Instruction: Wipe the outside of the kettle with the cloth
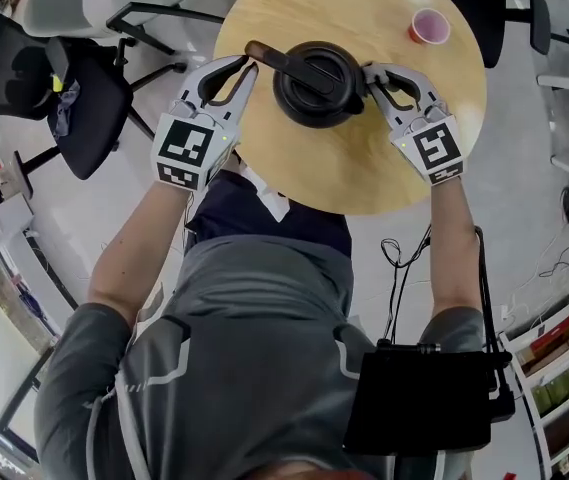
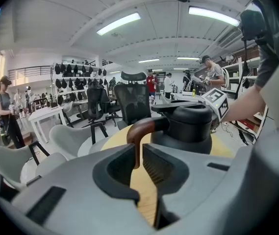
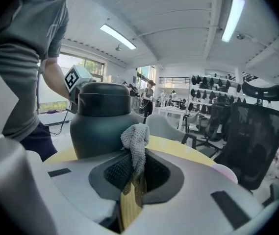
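kettle handle [image 2: 140,129] pinched in left tongs [image 2: 139,155]; cloth [image 3: 136,140] clamped in right tongs [image 3: 134,174], at kettle [image 3: 98,129].

Round wooden tabletop [image 1: 364,173], black kettle [image 1: 316,88] near its middle, seen from above. Kettle handle [image 1: 267,55] sticks out to the left; left gripper [image 1: 248,68] has its jaws at the handle's end. Right gripper [image 1: 369,74] tips sit against the kettle's right side. Pink cup [image 1: 429,26] at far right, well apart. Black office chair [image 1: 69,98] on the floor, left.
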Demonstrator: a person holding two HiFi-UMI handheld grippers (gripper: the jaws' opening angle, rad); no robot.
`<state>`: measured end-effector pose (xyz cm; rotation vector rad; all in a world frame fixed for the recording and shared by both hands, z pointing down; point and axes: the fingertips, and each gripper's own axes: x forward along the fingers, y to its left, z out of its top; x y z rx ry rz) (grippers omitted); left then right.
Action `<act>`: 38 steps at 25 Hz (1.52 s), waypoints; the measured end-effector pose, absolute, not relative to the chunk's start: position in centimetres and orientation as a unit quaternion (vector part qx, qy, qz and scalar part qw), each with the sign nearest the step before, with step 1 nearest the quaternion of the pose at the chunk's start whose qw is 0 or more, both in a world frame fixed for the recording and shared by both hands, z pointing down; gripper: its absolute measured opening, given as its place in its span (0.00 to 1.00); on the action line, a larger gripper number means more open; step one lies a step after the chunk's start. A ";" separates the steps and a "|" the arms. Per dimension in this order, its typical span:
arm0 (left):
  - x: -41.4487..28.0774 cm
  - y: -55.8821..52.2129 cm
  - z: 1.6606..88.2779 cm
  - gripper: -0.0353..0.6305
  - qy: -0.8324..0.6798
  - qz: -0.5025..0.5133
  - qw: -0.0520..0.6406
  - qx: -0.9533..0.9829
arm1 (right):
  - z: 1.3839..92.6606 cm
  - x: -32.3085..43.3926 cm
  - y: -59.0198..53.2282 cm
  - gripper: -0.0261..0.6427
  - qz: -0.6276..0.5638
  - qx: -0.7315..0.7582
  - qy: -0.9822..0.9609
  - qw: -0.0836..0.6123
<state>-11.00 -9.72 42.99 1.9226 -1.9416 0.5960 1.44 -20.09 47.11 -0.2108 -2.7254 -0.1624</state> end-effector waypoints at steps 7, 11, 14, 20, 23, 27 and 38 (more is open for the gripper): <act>-10.6 -9.9 42.6 0.13 -0.686 0.204 0.171 0.677 | 46.7 -0.3 -20.8 0.12 -0.095 -0.166 -0.962 0.197; -9.9 -10.1 42.2 0.13 -0.686 0.198 0.166 0.680 | 46.4 -0.4 -21.1 0.12 -0.070 -0.211 -0.957 0.187; -10.3 -10.0 42.3 0.13 -0.686 0.195 0.168 0.681 | 46.5 -1.4 -21.2 0.12 -0.029 -0.249 -0.951 0.180; -10.9 -9.8 42.4 0.13 -0.677 0.197 0.165 0.689 | 46.3 -3.4 -20.9 0.12 -0.004 -0.311 -0.934 0.173; -10.8 -9.8 42.3 0.13 -0.672 0.192 0.179 0.692 | 46.0 -4.3 -20.7 0.12 0.006 -0.331 -0.928 0.172; -11.2 -9.9 42.3 0.12 -0.667 0.194 0.176 0.697 | 46.0 -5.7 -20.5 0.12 0.023 -0.351 -0.919 0.176; -11.4 -10.7 42.4 0.11 -0.668 0.191 0.174 0.697 | 46.1 -9.0 -18.5 0.12 0.048 -0.408 -0.893 0.186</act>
